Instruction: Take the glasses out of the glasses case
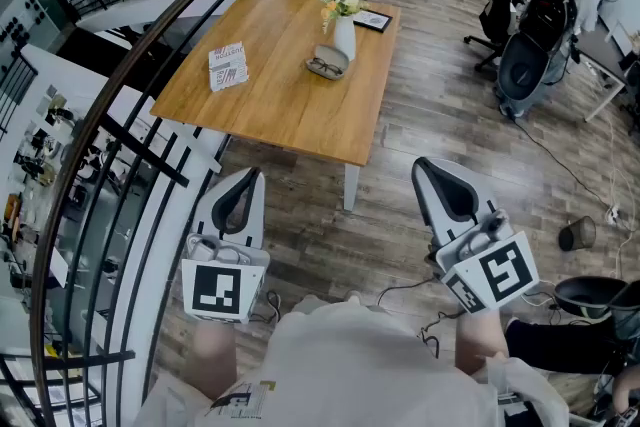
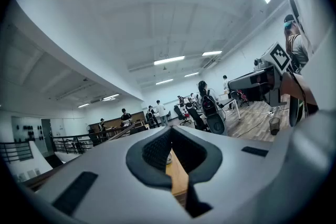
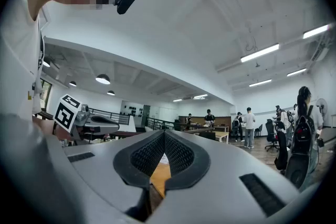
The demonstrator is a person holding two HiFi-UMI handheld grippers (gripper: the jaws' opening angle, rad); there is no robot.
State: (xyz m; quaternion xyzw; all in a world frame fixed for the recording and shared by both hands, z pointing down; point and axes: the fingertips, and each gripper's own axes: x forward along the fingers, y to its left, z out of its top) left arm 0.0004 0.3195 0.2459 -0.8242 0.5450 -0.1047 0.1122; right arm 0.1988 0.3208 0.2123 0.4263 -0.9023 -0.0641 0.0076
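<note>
glasses [image 1: 322, 67] lie in the case [image 1: 340, 56] on the bench [image 1: 280, 105], just beside a vase [image 1: 344, 37]. left hand-held gripper [image 1: 250, 177] and right hand-held gripper [image 1: 425, 165] hang level, well short of the bench, jaws together, empty.

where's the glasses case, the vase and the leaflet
glasses case [image 1: 330, 76], head view, near rim
vase [image 1: 344, 37], head view, white body
leaflet [image 1: 228, 67], head view, cover's middle

You face a smooth wooden table [image 1: 270, 100] on a matt grey plank floor [image 1: 440, 120]. Your left gripper [image 1: 254, 175] and right gripper [image 1: 423, 164] look like matt grey plastic, with ribbed black pads [image 3: 149, 157].
</note>
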